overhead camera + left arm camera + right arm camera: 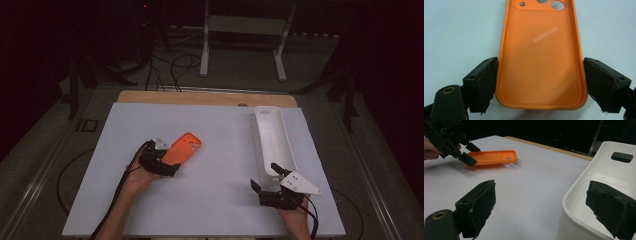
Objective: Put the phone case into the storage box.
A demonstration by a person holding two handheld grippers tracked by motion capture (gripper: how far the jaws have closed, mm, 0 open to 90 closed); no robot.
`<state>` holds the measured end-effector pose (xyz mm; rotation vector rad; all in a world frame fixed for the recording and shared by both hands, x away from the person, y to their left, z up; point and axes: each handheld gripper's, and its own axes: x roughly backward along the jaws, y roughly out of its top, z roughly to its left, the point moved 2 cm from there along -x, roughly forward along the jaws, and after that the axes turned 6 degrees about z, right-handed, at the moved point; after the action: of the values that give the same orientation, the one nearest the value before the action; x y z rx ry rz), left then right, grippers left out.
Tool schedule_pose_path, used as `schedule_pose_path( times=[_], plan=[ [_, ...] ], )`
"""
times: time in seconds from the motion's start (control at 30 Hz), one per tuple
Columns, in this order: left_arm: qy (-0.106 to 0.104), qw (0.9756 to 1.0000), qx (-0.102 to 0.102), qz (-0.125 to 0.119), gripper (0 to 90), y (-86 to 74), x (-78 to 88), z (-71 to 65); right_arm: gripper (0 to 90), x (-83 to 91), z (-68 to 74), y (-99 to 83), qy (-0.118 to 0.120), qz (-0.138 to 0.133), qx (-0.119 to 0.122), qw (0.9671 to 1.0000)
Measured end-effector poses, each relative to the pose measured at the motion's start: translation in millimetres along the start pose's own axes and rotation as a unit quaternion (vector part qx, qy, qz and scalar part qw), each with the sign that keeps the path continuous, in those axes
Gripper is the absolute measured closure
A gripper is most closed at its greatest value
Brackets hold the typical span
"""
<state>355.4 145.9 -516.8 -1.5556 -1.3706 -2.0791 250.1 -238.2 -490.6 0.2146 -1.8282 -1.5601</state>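
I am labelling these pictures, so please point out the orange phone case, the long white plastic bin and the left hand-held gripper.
Orange rubbery phone case (540, 62): left gripper view, middle of its inner face.
Long white plastic bin (272, 137): high view, its inner floor.
Left hand-held gripper (173, 167): high view, midway between its fingertips.

The phone case (183, 148) lies flat on the table (220, 200), on the left side, and the long tray (272, 145) stands on the right side, well apart from it. The left gripper (167, 167) is at the near end of the case, with 1 jaw on each side of it. The right gripper (265, 179) is at the near end of the tray, with 1 jaw over the inside and 1 outside.
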Motion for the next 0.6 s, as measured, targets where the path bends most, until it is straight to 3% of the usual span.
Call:
schedule_pose_path(
  times=[0.6],
  plan=[
    [0.008, 0.9996, -0.007, -0.027, 16.7, 2.6, 16.0, -5.6, 9.1, -0.9, -1.4, 4.4, 0.002, -0.003, -0.008, 1.0]
  ],
)
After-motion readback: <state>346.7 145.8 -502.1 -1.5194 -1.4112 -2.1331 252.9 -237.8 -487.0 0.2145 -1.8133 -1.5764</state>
